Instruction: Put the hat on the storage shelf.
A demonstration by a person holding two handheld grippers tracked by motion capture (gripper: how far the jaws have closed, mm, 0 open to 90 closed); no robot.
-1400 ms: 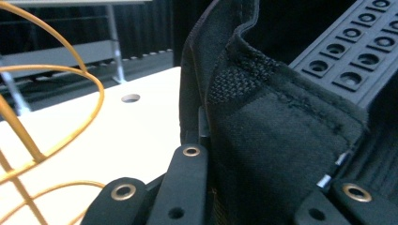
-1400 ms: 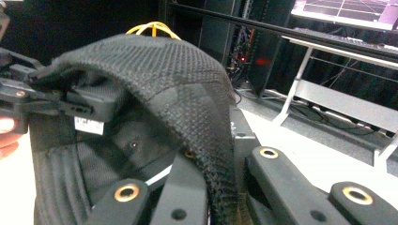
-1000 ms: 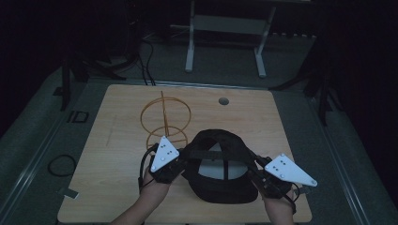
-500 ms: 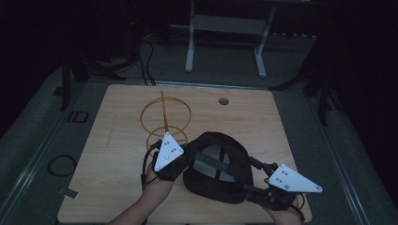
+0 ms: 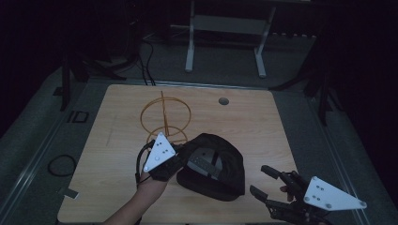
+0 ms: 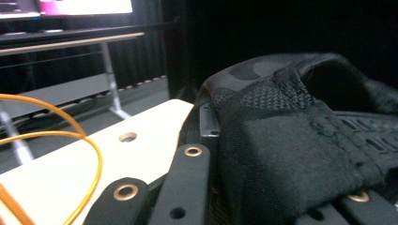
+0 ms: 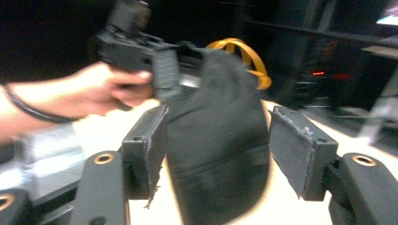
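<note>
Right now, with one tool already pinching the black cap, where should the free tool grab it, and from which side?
Probably the brim. The cap lies on the table, its rear edge clamped in the left tool. The brim points toward the open right tool; it is flat and stiff, so the pads can likely close over its rim. Come in low from the person's right, level with the tabletop.

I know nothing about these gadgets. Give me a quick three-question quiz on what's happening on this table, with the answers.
1. True or false: the left hand-held gripper is clamped on the black cap.
2. Which stands open: A) the left hand-held gripper, B) the right hand-held gripper?
3. What orange thing stands on the table behind the cap?

Key:
1. True; cap fabric is pinched between its jaws.
2. B; its jaws are apart, off the cap.
3. A wire stand.
</note>
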